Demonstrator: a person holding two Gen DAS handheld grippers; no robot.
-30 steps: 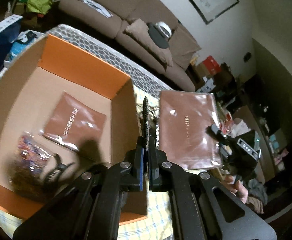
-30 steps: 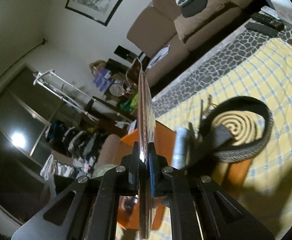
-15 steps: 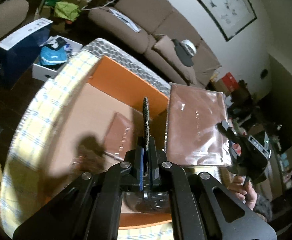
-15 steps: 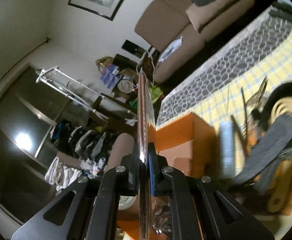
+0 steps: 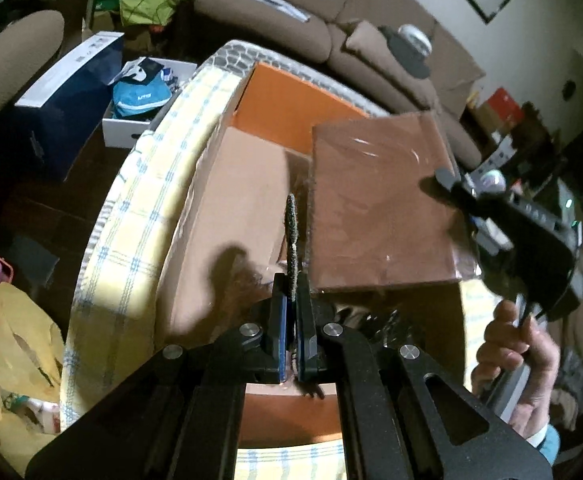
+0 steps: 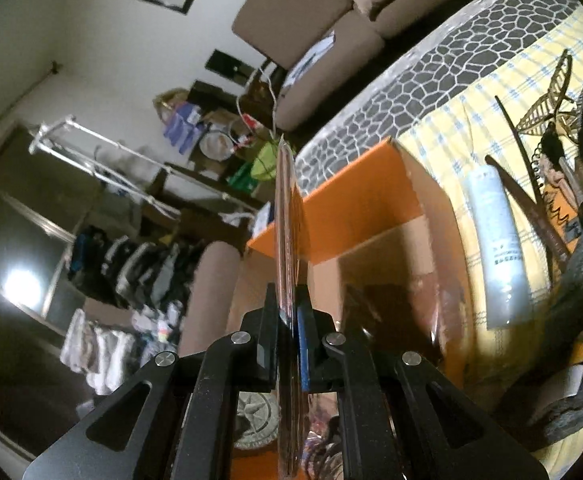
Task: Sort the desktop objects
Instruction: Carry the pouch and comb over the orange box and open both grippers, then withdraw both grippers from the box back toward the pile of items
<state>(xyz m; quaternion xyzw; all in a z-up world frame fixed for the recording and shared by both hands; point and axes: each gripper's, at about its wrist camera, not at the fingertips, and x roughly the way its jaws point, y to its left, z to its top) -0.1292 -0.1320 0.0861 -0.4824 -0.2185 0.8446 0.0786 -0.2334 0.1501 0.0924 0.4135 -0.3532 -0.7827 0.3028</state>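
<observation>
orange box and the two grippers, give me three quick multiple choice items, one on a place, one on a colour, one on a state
1. Where is the brown packet that the right gripper holds?
A. over the orange box
B. on the sofa
C. on the floor

2. What colour is the table cloth?
A. plain red
B. yellow with blue checks
C. green

3. How is the left gripper?
A. wide open and empty
B. out of view
C. shut on a dark strap

Answers: 1 A, the packet hangs above the open box. 2 B, blue lines cross yellow fabric. 3 C, the strap stands up between the closed jaws.
</observation>
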